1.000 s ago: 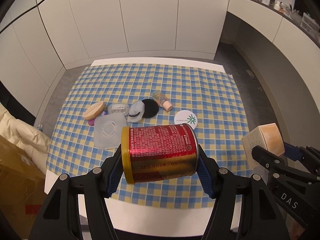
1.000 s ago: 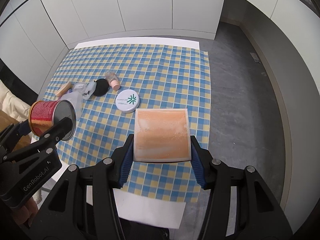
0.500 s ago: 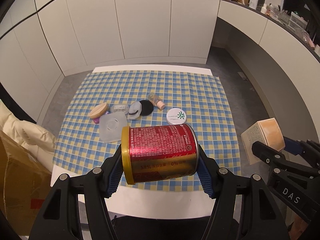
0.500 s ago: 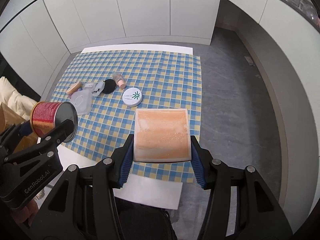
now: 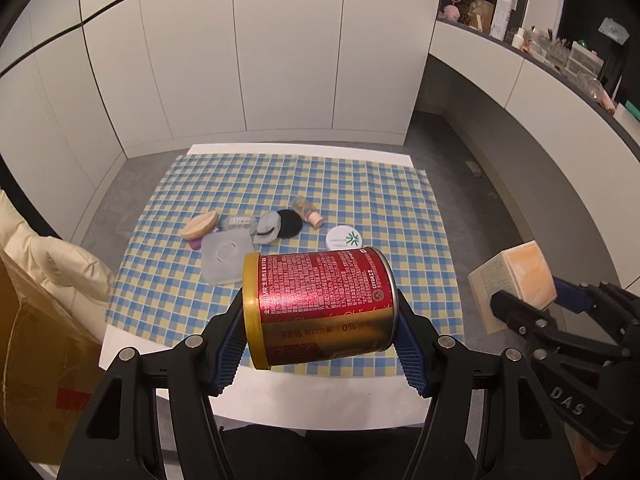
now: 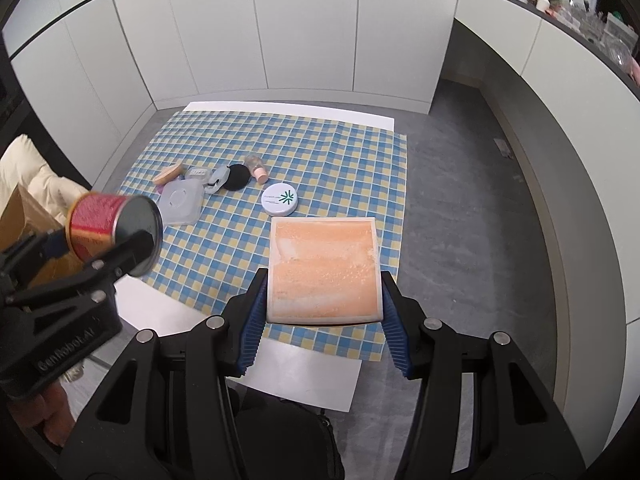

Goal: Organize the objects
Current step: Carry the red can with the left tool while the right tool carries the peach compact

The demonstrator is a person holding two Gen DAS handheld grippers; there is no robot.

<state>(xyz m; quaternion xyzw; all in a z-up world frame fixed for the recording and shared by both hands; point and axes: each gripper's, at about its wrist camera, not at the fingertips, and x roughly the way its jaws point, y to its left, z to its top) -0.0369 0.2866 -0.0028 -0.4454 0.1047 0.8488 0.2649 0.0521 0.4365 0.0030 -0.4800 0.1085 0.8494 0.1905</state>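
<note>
Here the left gripper (image 5: 320, 340) clamps a red-and-gold can (image 5: 320, 306) endwise, held sideways above the table's near edge; rigid, slick metal, probably best pinched across its ends. The right gripper (image 6: 323, 312) squeezes 1 orange box (image 6: 323, 270) by its sides; likely light, crushable card. Farther off, small cosmetics lie on the checked cloth (image 5: 360, 184).

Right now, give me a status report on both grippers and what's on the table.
Left gripper shut on red can, sideways. Right gripper shut on orange box. Both held above checkered cloth. Small cosmetics cluster left on cloth; nothing blocking.
</note>
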